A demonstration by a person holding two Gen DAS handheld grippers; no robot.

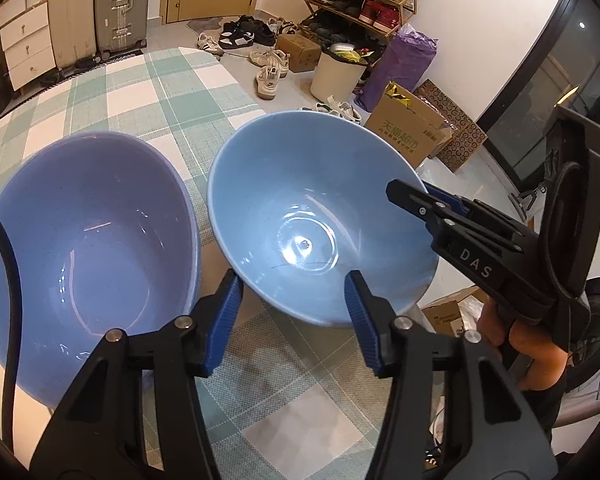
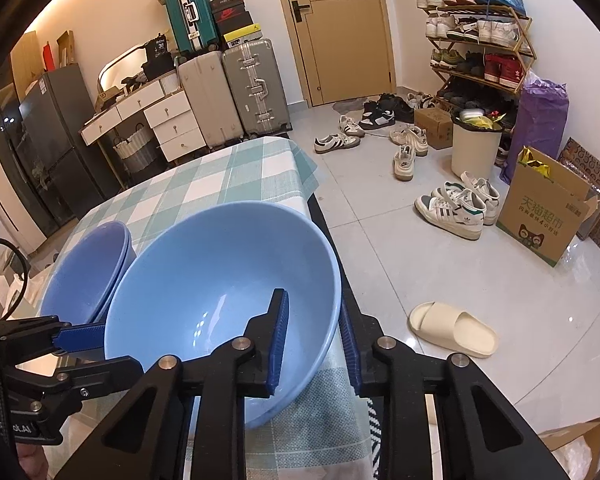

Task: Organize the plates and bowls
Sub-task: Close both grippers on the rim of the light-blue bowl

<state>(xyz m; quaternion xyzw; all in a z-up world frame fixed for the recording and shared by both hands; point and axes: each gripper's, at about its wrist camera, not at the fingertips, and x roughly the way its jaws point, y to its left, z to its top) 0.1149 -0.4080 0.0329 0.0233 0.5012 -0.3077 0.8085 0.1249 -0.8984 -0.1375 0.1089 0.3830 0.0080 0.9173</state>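
worktop: checked cloth; light blue bowl at its right edge, beside purple bowls.
right claw: clamped on the bowl's rim.
left claw: narrowed, touching nothing seen.
step: lifting; next, nest it in the purple bowls.
hidden: stack count.

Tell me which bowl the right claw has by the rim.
The lighter blue bowl near the table edge; the right claw straddles its rim. The darker, purplish bowl is untouched.

The right tool clamps the rim of the light blue bowl on the checked tablecloth.
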